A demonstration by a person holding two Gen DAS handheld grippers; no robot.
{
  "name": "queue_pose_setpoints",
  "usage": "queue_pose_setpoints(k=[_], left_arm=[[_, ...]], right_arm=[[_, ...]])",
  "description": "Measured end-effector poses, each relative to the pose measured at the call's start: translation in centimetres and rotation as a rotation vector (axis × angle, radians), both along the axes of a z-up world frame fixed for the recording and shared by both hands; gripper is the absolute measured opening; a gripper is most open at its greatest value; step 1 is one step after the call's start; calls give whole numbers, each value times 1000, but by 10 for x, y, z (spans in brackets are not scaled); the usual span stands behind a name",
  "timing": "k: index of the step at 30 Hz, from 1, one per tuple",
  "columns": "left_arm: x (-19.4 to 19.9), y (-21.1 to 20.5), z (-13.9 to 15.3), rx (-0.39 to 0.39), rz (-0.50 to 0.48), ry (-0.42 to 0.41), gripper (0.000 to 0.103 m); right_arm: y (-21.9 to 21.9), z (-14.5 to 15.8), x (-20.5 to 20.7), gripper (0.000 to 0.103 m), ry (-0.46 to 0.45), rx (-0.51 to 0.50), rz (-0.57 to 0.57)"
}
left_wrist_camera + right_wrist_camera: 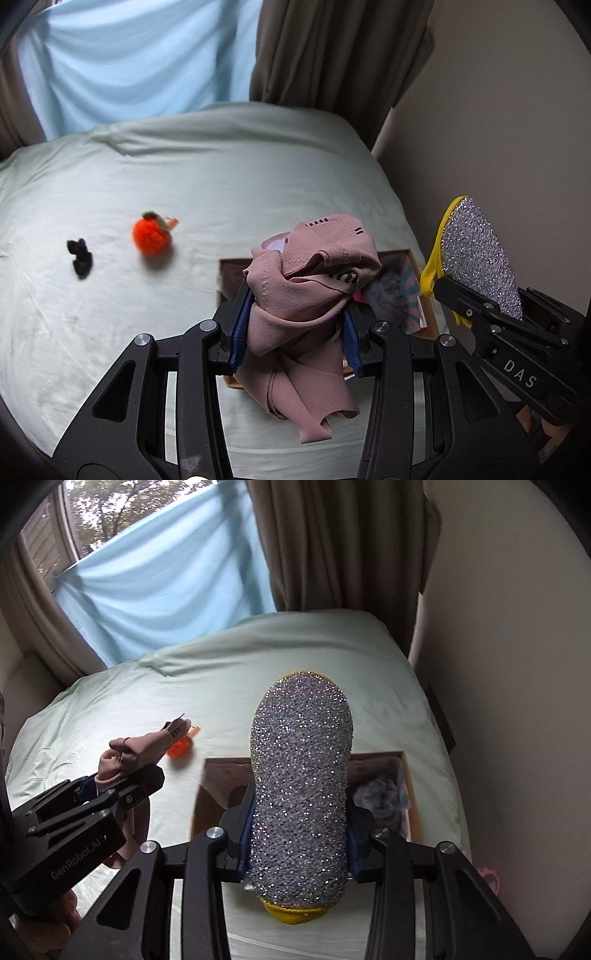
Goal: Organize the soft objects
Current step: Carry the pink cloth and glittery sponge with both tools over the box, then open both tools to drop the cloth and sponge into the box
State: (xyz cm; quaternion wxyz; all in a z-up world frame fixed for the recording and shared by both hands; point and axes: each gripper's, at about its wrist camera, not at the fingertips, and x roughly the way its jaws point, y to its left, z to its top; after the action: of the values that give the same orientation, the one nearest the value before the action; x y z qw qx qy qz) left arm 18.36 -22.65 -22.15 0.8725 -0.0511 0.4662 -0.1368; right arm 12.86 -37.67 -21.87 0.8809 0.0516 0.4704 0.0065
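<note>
Left gripper (295, 328) clamps the pink garment (314, 280); right gripper (299, 834) clamps the glitter sponge (301, 786). Both hover over the box (207, 775), probably awaiting release; pompom (152, 238) remains far left

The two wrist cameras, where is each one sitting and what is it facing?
Left wrist: behind the left gripper, facing the bed and box; it clamps pink cloth; right gripper at right edge.
Right wrist: behind the right gripper, clamping a glittery pad over the box; left gripper and a hand at left.
Shared: bed, box, orange pompom, curtains.
</note>
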Motion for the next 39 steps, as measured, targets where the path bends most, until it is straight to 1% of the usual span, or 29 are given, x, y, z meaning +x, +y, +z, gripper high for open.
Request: queue_pose_setpoints(k=[4, 8, 16, 20, 23, 25, 26, 27, 28, 29, 30, 34, 39], left_arm=[[14, -24, -25, 26, -12, 59, 38], [29, -39, -54, 65, -9, 115, 38], [53, -45, -107, 142, 0, 228, 38], [57, -48, -125, 176, -9, 277, 38], [57, -51, -130, 216, -37, 286, 38], [56, -53, -130, 223, -62, 289, 46], [55, -54, -129, 230, -73, 290, 63], [54, -56, -127, 247, -80, 286, 92], [52, -57, -124, 276, -87, 266, 102], [49, -58, -120, 291, -94, 238, 103], [46, -58, -119, 294, -112, 228, 103], [41, -58, -119, 283, -142, 241, 103], [35, -53, -109, 249, -128, 235, 103]], right_arm=[[-23, -22, 13, 36, 56, 16, -28], [-41, -49, 33, 36, 121, 48, -52], [-65, -98, 64, 39, 247, 89, -78], [-69, -119, 71, 40, 292, 119, -72], [-70, -129, 72, 45, 322, 152, -62], [-70, -133, 74, 58, 328, 184, -57], [-71, -133, 74, 74, 315, 199, -60], [-71, -132, 74, 94, 298, 209, -64], [-70, -131, 75, 101, 281, 214, -69], [-71, -129, 74, 103, 262, 216, -77], [-72, -129, 75, 103, 254, 216, -82], [-73, -130, 74, 103, 256, 208, -93], [-70, -123, 68, 103, 251, 183, -79]])
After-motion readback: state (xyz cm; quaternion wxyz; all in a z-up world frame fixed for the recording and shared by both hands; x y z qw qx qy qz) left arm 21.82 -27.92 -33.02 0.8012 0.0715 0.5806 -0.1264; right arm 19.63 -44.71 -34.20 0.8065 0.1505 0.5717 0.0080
